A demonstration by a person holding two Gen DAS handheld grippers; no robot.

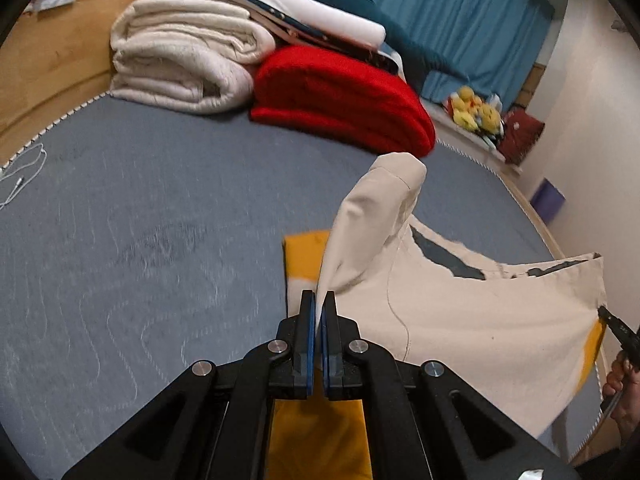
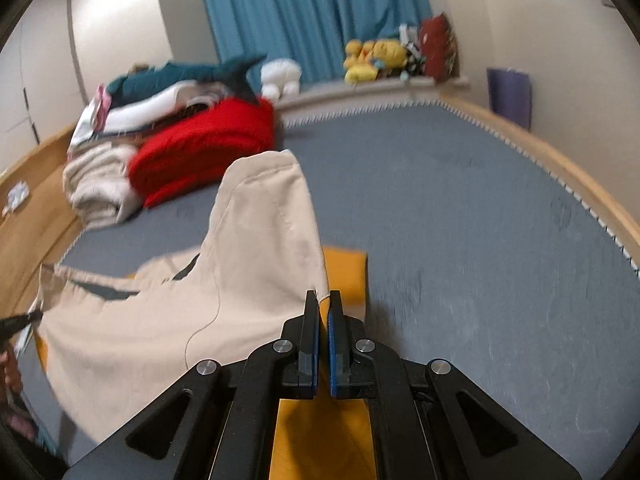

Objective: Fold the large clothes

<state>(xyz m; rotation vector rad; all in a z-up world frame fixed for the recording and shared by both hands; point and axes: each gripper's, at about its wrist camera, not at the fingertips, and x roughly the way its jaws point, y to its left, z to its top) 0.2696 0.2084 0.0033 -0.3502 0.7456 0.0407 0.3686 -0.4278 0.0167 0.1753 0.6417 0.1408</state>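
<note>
The cream garment (image 1: 460, 320) hangs lifted above the bed (image 1: 160, 220), soft and light, likely floppy; left gripper (image 1: 319, 300) and right gripper (image 2: 324, 300) each pinch an edge, fingers closed on cloth

Grey mattress (image 2: 480, 220), wooden bedframe (image 2: 580, 176), blue curtain (image 2: 304, 12), pale walls (image 2: 120, 20)

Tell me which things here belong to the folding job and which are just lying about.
In the job:
- beige garment, lifted
- left gripper pinching it
- right gripper pinching it
- orange cloth beneath

Lying about:
- red blanket
- cream blanket
- shark plush
- yellow plush toys
- white cable
</note>
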